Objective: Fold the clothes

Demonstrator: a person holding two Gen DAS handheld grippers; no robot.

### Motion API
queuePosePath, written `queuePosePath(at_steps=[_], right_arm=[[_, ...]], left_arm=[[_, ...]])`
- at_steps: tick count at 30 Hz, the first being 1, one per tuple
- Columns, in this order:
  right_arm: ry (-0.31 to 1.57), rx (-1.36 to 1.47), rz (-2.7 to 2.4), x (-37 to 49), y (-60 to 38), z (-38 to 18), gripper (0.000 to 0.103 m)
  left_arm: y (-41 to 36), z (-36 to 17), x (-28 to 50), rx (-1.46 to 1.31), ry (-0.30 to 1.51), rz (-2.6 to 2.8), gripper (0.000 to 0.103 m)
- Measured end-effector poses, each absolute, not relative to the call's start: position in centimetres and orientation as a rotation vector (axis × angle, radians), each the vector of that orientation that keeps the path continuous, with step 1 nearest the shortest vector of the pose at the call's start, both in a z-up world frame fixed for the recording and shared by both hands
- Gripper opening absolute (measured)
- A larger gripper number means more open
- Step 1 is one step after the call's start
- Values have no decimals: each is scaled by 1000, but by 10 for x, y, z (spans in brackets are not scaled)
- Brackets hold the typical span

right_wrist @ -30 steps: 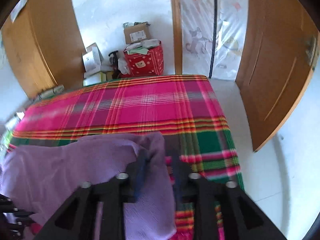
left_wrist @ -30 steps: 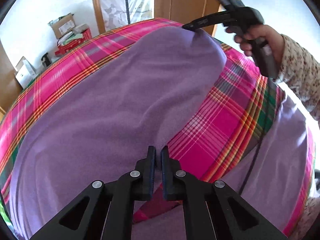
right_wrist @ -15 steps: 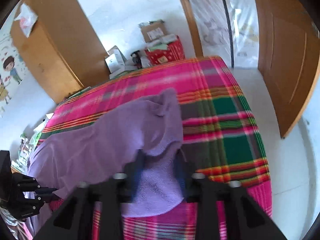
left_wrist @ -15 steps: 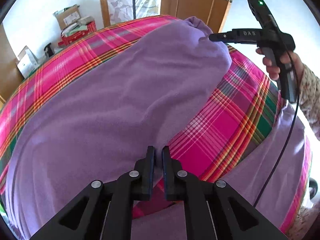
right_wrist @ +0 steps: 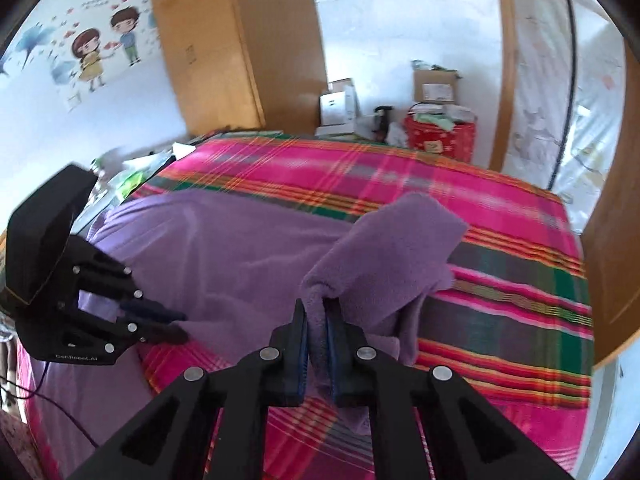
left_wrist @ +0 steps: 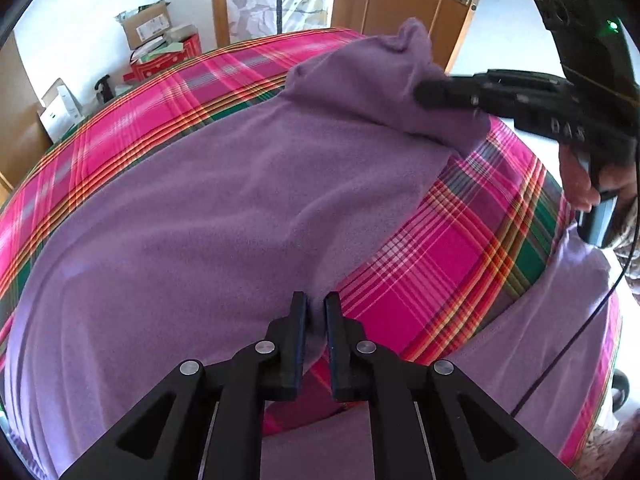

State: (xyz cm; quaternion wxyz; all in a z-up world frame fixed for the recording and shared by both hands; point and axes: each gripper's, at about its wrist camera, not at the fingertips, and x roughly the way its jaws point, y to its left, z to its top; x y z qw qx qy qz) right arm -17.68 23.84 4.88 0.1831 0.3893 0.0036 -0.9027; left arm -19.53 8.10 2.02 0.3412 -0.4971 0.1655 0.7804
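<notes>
I am working over a bed draped in a pink plaid blanket (left_wrist: pixel 452 248), with a purple fleece garment (left_wrist: pixel 224 208) spread across it. My left gripper (left_wrist: pixel 316 312) is pinching the near edge of that fleece: the jaws are almost together with a thin fold of purple cloth squeezed between the pads, low against the blanket. My right gripper (right_wrist: pixel 316 320) has just been closing, and its jaws are now clamping a bunched corner of the same garment (right_wrist: pixel 384 256), which is standing up in a peaked fold above the blanket. In the left wrist view I am seeing that right gripper (left_wrist: pixel 430 94) from the side, its tips buried in the lifted fleece so that I cannot make out the pads there; my right hand (left_wrist: pixel 580 184) is wrapping its handle, partly cut off at the frame's edge. In the right wrist view the left gripper (right_wrist: pixel 176 326) is showing at the left border, its fingertips dark and blurred against the cloth. More purple cloth is hanging over the bed's near side, but whether it belongs to the same garment I cannot tell. Beyond the bed are a red box (right_wrist: pixel 440 140) and cardboard boxes (left_wrist: pixel 146 28), their contents too small to read.
</notes>
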Motion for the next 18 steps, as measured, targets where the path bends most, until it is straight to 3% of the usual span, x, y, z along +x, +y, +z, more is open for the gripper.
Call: queuePosePath(at_steps=[8, 11, 18], right_arm=[[102, 1122, -2473, -169, 219, 35, 14], [61, 1083, -2447, -161, 220, 43, 31], [11, 966, -2518, -146, 240, 72, 32]], left_arm=[[78, 20, -196, -1294, 396, 2029, 10], [77, 19, -196, -1298, 382, 2028, 11], [77, 19, -197, -1297, 379, 2024, 11]])
